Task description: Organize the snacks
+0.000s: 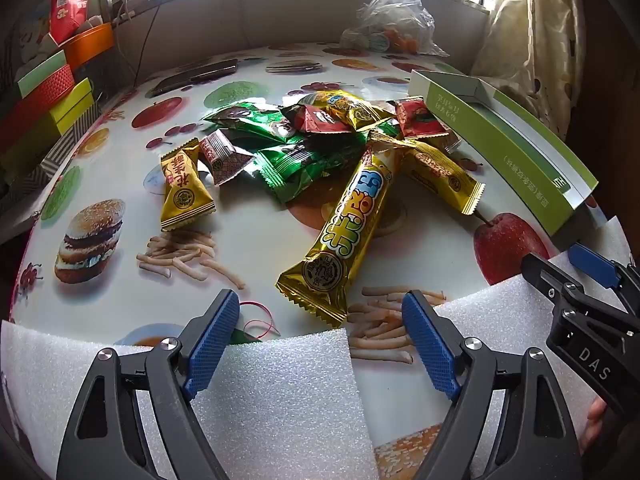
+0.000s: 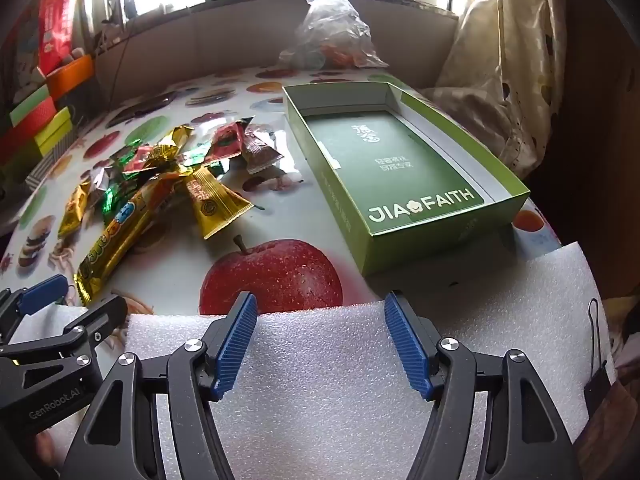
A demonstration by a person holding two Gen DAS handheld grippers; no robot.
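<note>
A heap of snack packets lies mid-table: a long gold bar (image 1: 352, 232) (image 2: 116, 236), a small yellow packet (image 1: 182, 188), green foil bags (image 1: 296, 160), red packets (image 1: 418, 118) and another gold packet (image 2: 216, 200). To the right stands an open green box (image 2: 404, 168) (image 1: 516, 148) with nothing in it. My left gripper (image 1: 320, 308) hovers open over the near table edge, just short of the long bar's end. My right gripper (image 2: 320, 306) is open too, over the foam at the printed apple, in front of the box. Each gripper shows in the other's view, the right (image 1: 560, 268) and the left (image 2: 80, 296).
White foam sheets (image 2: 320, 380) (image 1: 280, 400) cover the near table edge. Coloured boxes (image 1: 44, 96) stack at the left, a dark phone (image 1: 196, 76) lies at the back, and a clear plastic bag (image 1: 392, 20) sits at the far side. A curtain (image 2: 500, 80) hangs at the right.
</note>
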